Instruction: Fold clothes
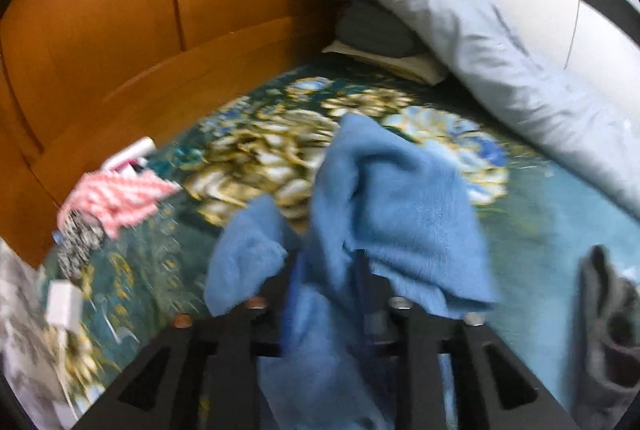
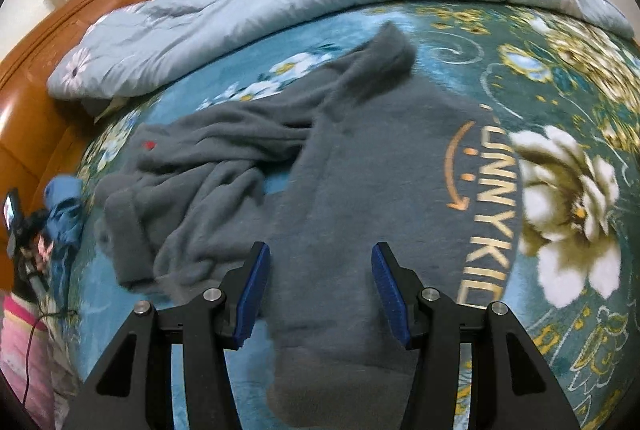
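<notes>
My left gripper (image 1: 326,270) is shut on a light blue fleece garment (image 1: 392,206), which bunches up over its fingers above the bed. The same blue garment shows at the far left of the right wrist view (image 2: 62,210). A grey fleece top (image 2: 352,166) with orange "FUNNY KID" lettering lies spread and rumpled on the floral blanket (image 2: 568,78). My right gripper (image 2: 318,282) is open just above its lower part, with blue pads (image 2: 252,294) apart and nothing between them. Part of the grey top shows at the right edge of the left wrist view (image 1: 608,326).
A pale blue flowered quilt (image 2: 240,14) is heaped along the far side of the bed. The orange wooden headboard (image 1: 120,30) stands to the left. A pink-and-white striped cloth (image 1: 120,198) and small items lie near it. Pillows (image 1: 380,38) sit under the quilt.
</notes>
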A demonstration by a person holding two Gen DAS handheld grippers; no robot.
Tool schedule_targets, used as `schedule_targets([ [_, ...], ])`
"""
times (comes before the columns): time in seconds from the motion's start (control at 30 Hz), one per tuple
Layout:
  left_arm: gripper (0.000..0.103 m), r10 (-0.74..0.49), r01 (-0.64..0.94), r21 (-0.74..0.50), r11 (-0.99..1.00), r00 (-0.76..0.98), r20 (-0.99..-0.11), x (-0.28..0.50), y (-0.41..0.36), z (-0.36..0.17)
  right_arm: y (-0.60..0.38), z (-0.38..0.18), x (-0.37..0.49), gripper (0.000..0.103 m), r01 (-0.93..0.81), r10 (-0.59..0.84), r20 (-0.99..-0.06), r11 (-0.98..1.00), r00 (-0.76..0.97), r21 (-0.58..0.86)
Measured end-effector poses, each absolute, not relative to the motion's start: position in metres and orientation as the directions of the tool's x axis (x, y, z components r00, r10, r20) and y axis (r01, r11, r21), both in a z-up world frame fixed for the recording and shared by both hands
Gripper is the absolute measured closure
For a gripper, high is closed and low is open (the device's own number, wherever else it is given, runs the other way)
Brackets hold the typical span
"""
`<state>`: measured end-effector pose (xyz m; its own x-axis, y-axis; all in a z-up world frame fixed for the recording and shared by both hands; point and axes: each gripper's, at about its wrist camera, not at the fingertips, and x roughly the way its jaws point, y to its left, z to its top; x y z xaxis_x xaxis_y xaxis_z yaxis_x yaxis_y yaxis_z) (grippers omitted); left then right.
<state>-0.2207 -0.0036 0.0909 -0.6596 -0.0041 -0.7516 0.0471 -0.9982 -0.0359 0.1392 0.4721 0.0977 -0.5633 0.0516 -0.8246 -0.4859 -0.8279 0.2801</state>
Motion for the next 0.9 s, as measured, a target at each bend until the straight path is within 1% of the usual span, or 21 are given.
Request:
schedule_targets([
  [0.07,0.045,0.058,0.004,-0.082,-0.997,-0.674,-0.737,-0.208,0.017,0.102,0.469,0.096,0.131,0.049,-0.477,0.046,-0.826,-0.833,-0.562,0.279],
  [0.13,0.045,0.162,-0.100,-0.128,-0.987,-0.663,-0.731,-0.199,0.047,0.109,0.469,0.093,0.123,0.049,-0.480,0.043,-0.830,-0.832,-0.556,0.278],
  [0.23,0.044,0.341,-0.292,-0.203,-0.935,-0.576,-0.743,-0.189,0.099,0.110,0.473,0.085,0.113,0.049,-0.502,0.038,-0.841,-0.816,-0.540,0.286],
  [0.3,0.044,0.438,-0.393,-0.257,-0.883,-0.492,-0.753,-0.185,0.134,0.105,0.476,0.082,0.111,0.049,-0.512,0.035,-0.841,-0.806,-0.539,0.295],
  [0.4,0.044,0.523,-0.492,-0.316,-0.811,-0.369,-0.768,-0.181,0.175,0.089,0.481,0.080,0.112,0.049,-0.526,0.040,-0.839,-0.795,-0.543,0.302],
  [0.5,0.044,0.545,-0.519,-0.354,-0.778,-0.278,-0.791,-0.183,0.204,0.072,0.486,0.080,0.114,0.050,-0.539,0.064,-0.842,-0.794,-0.535,0.282],
  [0.57,0.044,0.555,-0.509,-0.392,-0.767,-0.217,-0.803,-0.186,0.218,0.060,0.488,0.080,0.115,0.058,-0.545,0.086,-0.846,-0.798,-0.526,0.258],
  [0.63,0.044,0.577,-0.483,-0.454,-0.748,-0.137,-0.805,-0.191,0.226,0.047,0.490,0.080,0.117,0.081,-0.548,0.109,-0.848,-0.803,-0.519,0.233],
  [0.7,0.043,0.593,-0.452,-0.502,-0.737,-0.077,-0.801,-0.192,0.229,0.037,0.491,0.081,0.119,0.095,-0.547,0.131,-0.851,-0.813,-0.509,0.201],
  [0.8,0.043,0.600,-0.421,-0.528,-0.737,-0.048,-0.799,-0.196,0.231,0.027,0.497,0.086,0.126,0.096,-0.562,0.179,-0.842,-0.810,-0.509,0.168],
  [0.9,0.043,0.624,-0.394,-0.562,-0.727,-0.039,-0.780,-0.202,0.231,0.026,0.513,0.104,0.138,0.097,-0.610,0.261,-0.815,-0.780,-0.517,0.137],
])
